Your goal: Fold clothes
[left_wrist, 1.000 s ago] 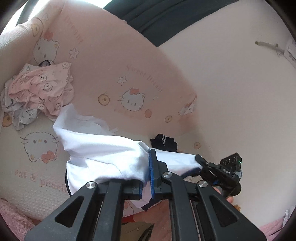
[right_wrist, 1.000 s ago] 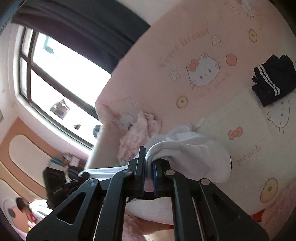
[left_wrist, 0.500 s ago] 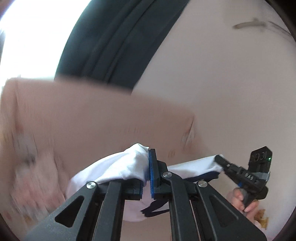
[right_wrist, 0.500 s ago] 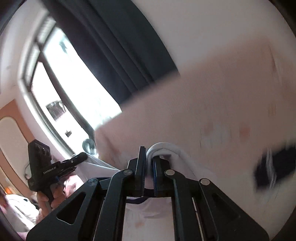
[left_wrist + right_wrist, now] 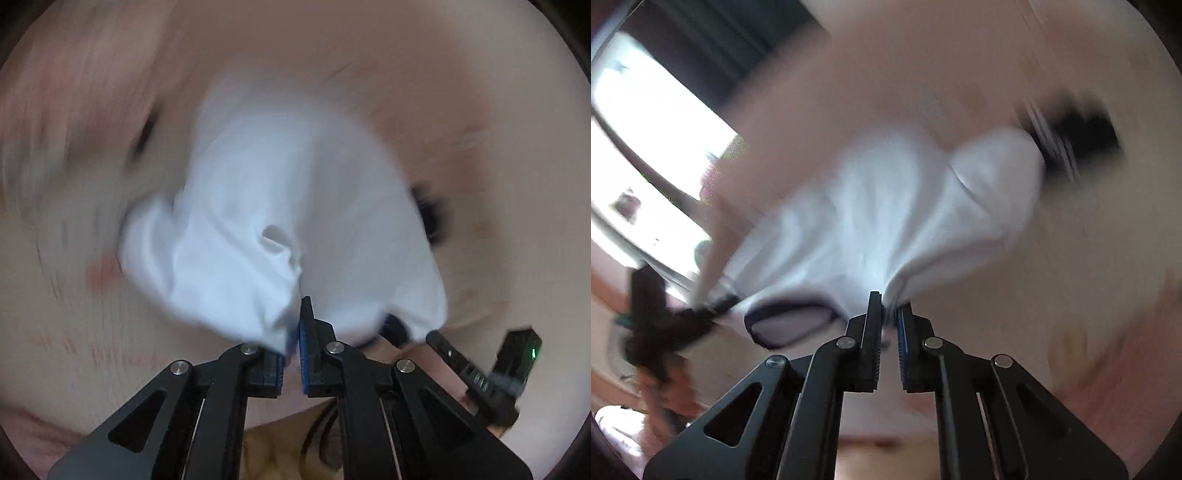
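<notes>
Both views heavily motion-blurred. Left gripper (image 5: 293,332) angled down toward the bed (image 5: 92,332), jaws clamped on an edge of the white shirt (image 5: 277,206). Right gripper (image 5: 888,314) likewise clamped on the shirt edge, just beside the dark-trimmed neckline (image 5: 790,325). Shirt soft, thin, creased, spread out between the two grippers above the pink bed cover. Small dark garment (image 5: 1078,144) lying on the bed beyond the shirt. Bright window (image 5: 646,147) and dark curtain (image 5: 720,55) at left in right wrist view.

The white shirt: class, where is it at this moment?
In both wrist views the white shirt hangs mid-frame, pinched by the left gripper and right gripper, above the pink bedding.
</notes>
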A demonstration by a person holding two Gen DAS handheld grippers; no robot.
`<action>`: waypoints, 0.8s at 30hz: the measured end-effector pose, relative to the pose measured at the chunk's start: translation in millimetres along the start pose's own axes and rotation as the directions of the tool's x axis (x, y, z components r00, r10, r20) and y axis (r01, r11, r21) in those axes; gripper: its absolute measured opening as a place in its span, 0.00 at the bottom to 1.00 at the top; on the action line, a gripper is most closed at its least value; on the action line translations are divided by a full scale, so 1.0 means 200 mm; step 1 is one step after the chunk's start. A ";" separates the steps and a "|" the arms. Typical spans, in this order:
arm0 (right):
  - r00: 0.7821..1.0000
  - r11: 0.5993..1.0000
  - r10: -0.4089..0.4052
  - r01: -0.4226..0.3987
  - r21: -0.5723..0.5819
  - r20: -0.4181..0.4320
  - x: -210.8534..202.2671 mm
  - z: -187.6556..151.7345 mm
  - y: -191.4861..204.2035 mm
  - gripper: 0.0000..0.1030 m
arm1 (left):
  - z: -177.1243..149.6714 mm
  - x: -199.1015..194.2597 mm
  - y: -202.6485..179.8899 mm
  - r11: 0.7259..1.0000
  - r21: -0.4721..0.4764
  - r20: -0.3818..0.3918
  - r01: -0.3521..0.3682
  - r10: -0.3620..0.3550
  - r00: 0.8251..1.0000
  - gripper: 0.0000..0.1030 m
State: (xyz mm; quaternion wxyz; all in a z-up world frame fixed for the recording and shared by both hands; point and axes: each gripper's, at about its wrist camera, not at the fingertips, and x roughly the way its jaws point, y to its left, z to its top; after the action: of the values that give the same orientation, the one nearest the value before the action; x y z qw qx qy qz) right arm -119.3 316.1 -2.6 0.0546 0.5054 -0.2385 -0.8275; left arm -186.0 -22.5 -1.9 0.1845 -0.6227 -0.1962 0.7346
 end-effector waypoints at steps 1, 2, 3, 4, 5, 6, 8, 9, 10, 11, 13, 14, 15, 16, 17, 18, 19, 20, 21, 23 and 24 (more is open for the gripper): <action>0.998 1.000 -0.024 0.025 0.006 -0.062 0.11 -0.06 -0.05 0.08 | -0.03 0.08 0.07 0.999 -0.032 -0.017 -0.016 0.016 1.000 0.06; 0.991 0.999 -0.047 0.048 0.012 -0.124 0.22 -0.12 -0.10 0.08 | -0.06 0.10 0.11 0.999 -0.052 -0.008 -0.007 0.007 1.000 0.07; 0.986 0.998 -0.056 0.060 0.022 -0.158 0.27 -0.16 -0.13 0.08 | -0.09 0.12 0.15 0.997 -0.071 0.002 0.003 -0.002 1.000 0.09; 0.983 0.998 -0.053 0.060 0.035 -0.174 0.29 -0.19 -0.16 0.10 | -0.13 0.13 0.19 0.996 -0.087 0.020 0.017 -0.015 1.000 0.10; 0.985 0.997 -0.053 0.061 0.047 -0.166 0.29 -0.19 -0.18 0.16 | -0.17 0.11 0.21 0.994 -0.098 0.052 0.040 -0.035 0.998 0.13; 0.987 0.996 -0.054 0.064 0.060 -0.152 0.27 -0.19 -0.19 0.22 | -0.21 0.09 0.24 0.992 -0.111 0.084 0.061 -0.052 0.995 0.18; 0.995 0.995 -0.031 0.039 0.087 -0.098 0.23 -0.17 -0.22 0.27 | -0.28 0.06 0.31 0.985 -0.142 0.138 0.093 -0.074 0.988 0.20; 0.997 0.995 -0.018 0.024 0.099 -0.070 0.21 -0.15 -0.23 0.29 | -0.32 0.06 0.33 0.981 -0.153 0.158 0.118 -0.093 0.983 0.20; 0.998 0.994 -0.001 0.008 0.110 -0.066 0.21 -0.14 -0.24 0.31 | -0.37 0.06 0.36 0.976 -0.158 0.165 0.150 -0.123 0.978 0.20; 0.997 0.993 0.017 -0.008 0.120 -0.071 0.23 -0.14 -0.25 0.35 | -0.41 0.08 0.37 0.974 -0.163 0.153 0.159 -0.134 0.979 0.21; 0.994 0.990 0.052 -0.038 0.137 -0.099 0.27 -0.14 -0.25 0.40 | -0.45 0.19 0.33 0.989 -0.100 0.093 0.111 -0.102 0.990 0.22; 0.989 0.988 0.069 -0.050 0.143 -0.129 0.31 -0.15 -0.26 0.41 | -0.46 0.24 0.29 0.996 -0.050 0.070 0.075 -0.072 0.995 0.22; 0.986 0.990 0.069 -0.049 0.132 -0.154 0.35 -0.16 -0.24 0.41 | -0.43 0.27 0.24 1.000 0.002 0.066 0.030 -0.030 0.997 0.22; 0.982 0.992 0.063 -0.043 0.115 -0.179 0.39 -0.17 -0.21 0.40 | -0.41 0.29 0.19 0.998 0.055 0.064 -0.015 0.011 0.998 0.22; 0.985 0.997 0.032 -0.021 0.069 -0.169 0.40 -0.16 -0.17 0.36 | -0.38 0.31 0.14 0.992 0.108 0.064 -0.060 0.053 0.997 0.21; 0.989 1.000 0.005 -0.002 0.020 -0.149 0.41 -0.14 -0.13 0.31 | -0.36 0.34 0.10 0.982 0.160 0.067 -0.104 0.095 0.993 0.17; 0.993 1.000 -0.016 0.014 -0.014 -0.114 0.40 -0.10 -0.10 0.29 | -0.33 0.34 0.06 0.974 0.188 0.076 -0.128 0.116 0.990 0.14; 0.997 0.998 -0.035 0.032 -0.044 -0.073 0.39 -0.05 -0.07 0.29 | -0.28 0.32 0.05 0.978 0.172 0.098 -0.114 0.098 0.990 0.13; 0.998 0.996 -0.054 0.052 -0.073 -0.031 0.38 0.00 -0.05 0.29 | -0.23 0.28 0.04 0.984 0.151 0.129 -0.092 0.072 0.989 0.13; 0.997 0.994 -0.068 0.071 -0.088 0.038 0.34 0.06 -0.03 0.30 | -0.15 0.21 0.03 0.990 0.123 0.182 -0.074 0.051 0.982 0.13; 0.998 0.994 -0.063 0.065 -0.086 0.032 0.35 0.05 -0.03 0.30 | -0.13 0.20 0.03 0.989 0.115 0.193 -0.090 0.067 0.979 0.13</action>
State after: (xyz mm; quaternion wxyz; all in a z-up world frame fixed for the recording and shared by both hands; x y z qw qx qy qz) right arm -161.7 301.5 -57.7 0.0465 0.4977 -0.1868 -0.8457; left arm -167.1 -5.8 -43.8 0.1740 -0.5450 -0.1422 0.8078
